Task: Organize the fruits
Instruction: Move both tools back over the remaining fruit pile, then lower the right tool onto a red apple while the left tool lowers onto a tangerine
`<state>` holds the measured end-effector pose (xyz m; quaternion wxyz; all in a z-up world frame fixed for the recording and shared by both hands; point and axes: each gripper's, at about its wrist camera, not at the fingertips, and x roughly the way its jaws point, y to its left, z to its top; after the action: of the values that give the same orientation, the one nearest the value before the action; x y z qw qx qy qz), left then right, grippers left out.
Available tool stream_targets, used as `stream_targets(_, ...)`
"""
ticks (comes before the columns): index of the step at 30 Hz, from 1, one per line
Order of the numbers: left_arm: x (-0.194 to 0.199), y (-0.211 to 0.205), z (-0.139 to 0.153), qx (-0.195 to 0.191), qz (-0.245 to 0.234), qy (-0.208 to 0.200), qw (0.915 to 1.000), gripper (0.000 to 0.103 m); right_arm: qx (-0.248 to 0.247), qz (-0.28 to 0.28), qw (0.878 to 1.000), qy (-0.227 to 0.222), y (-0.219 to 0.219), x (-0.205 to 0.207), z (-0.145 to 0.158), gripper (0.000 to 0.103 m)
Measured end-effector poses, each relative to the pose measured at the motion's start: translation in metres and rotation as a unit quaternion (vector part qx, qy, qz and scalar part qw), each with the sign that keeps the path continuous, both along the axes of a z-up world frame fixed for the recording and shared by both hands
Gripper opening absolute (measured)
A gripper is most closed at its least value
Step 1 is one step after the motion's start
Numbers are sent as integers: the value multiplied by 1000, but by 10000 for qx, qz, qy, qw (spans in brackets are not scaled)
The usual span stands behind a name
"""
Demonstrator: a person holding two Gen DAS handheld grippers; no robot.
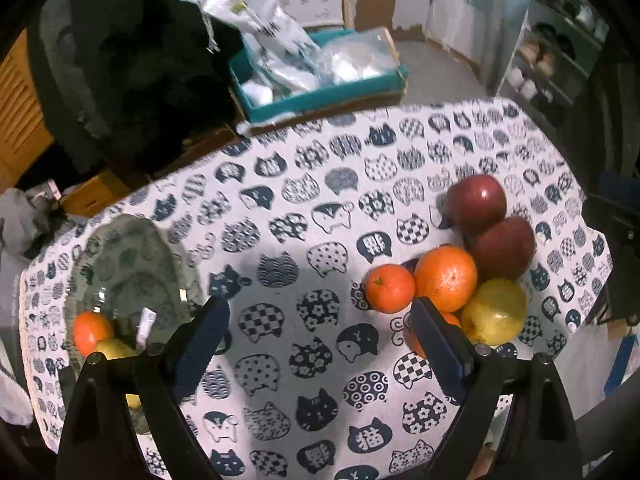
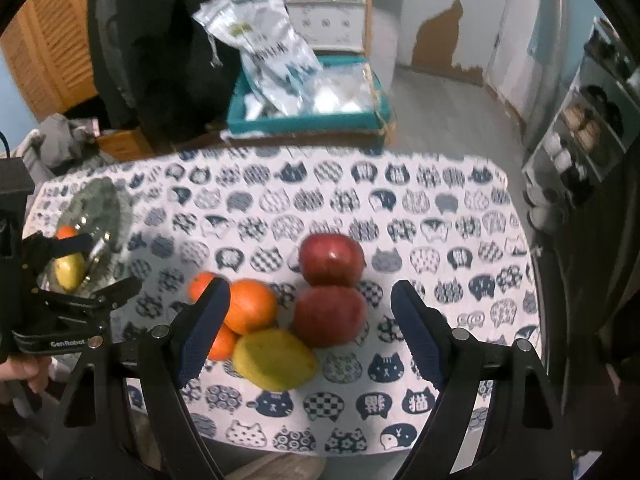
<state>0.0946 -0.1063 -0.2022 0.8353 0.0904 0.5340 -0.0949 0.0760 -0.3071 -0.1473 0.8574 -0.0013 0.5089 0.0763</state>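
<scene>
Six fruits [image 2: 280,312] mid-tablecloth [image 2: 460,208], glass bowl [image 1: 132,264] at left edge.

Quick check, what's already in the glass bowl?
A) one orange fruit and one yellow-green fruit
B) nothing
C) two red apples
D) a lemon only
A: the glass bowl holds a small orange fruit and a yellow-green fruit beside it; both red apples sit in the pile on the tablecloth.
</scene>
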Motion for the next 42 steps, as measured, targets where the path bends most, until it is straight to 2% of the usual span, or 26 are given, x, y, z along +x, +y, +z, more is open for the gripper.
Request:
stream_targets(9,18,-25,-38,109,-163,360,9992,93,-41,-146,9985,534,-14,9,-41,83)
stream_targets(15,25,-36,-60,213,-317,572,9976,93,-65,-179,9975,683,-18,9,-55,83)
stream_targets(22,34,-39,-77,98,-319,709,9969,93,-32,-194,9968,770,-22,13,-62,83)
stream_targets(28,43,-34,-81,-303,-149,747,9966,90,-22,-210,9959,874,-24,17,-73,83)
stream_targets(30,45,-30,-82,-507,-136,823,9952,85,-21,-225,9956,914,-24,18,-76,83)
stream_targets(34,45,-27,-83,-903,-156,995,9908,67,-23,-220,9953,938,-23,20,-79,83)
stream_targets(36,44,-28,-82,-1035,-215,1051,9888,57,-30,-212,9952,952,-23,21,-80,83)
stream_targets(38,43,-30,-81,-1151,-277,1106,9868,42,-32,-202,9952,958,-23,21,-81,83)
stream_targets(42,42,-35,-80,-1082,-334,1069,9878,41,-38,-203,9951,965,-23,21,-81,83)
